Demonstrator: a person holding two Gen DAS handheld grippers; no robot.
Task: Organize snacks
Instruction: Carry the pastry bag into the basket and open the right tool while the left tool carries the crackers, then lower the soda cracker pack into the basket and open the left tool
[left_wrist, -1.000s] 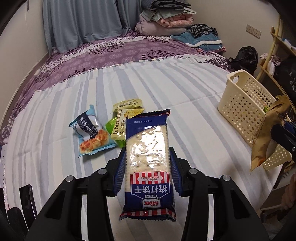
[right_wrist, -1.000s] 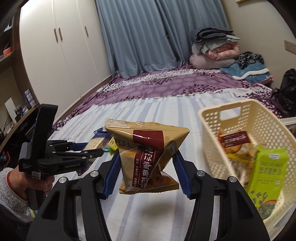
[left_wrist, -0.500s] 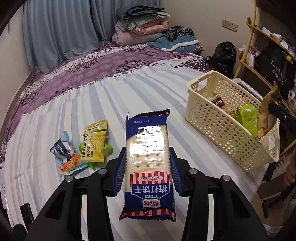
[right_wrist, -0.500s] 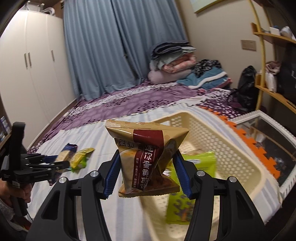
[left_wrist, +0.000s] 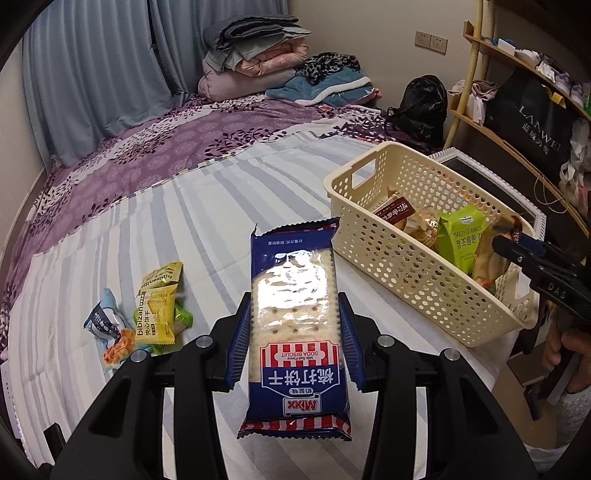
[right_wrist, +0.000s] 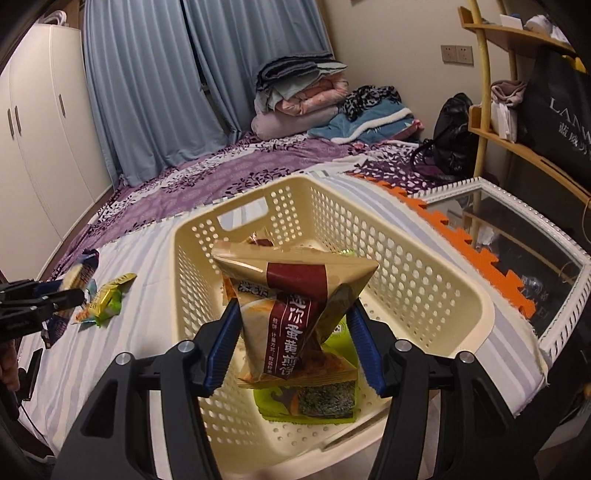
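A blue soda biscuit packet (left_wrist: 295, 325) is being gripped between the narrowly set blue pads of the left tool (left_wrist: 293, 341), its red-striped end toward the camera and its far end pointing to 12 o'clock over a striped bed (left_wrist: 207, 221). A cream perforated basket (left_wrist: 376, 258) is standing on the bed at about 2 o'clock from that packet, well apart from it. Inside the basket a green seaweed pack (left_wrist: 461, 240) is being seen upright, with a brown snack packet (left_wrist: 393, 212) lying toward the far end. At 9 o'clock from the left tool, loose snacks are lying on the bed: a yellow biscuit pack (left_wrist: 157, 306), a pale blue wrapper (left_wrist: 107, 328) just beside it, and a green packet (left_wrist: 183, 317) partly tucked under the yellow one. In the right wrist view, a tan puffed snack bag (right_wrist: 295, 314) with a dark red band is being seen between the fingers of the right tool (right_wrist: 295, 347), directly above the inside of the basket (right_wrist: 424, 295). The jaws of the right tool have just been opening; the left pad is appearing to be at the bag's edge while a gap is showing at the right pad, so the bag is no longer being clamped. Beneath the bag the seaweed pack (right_wrist: 325, 402) is lying on the basket floor. The left tool (right_wrist: 48, 299) is being seen at 9 o'clock, over the loose snacks.
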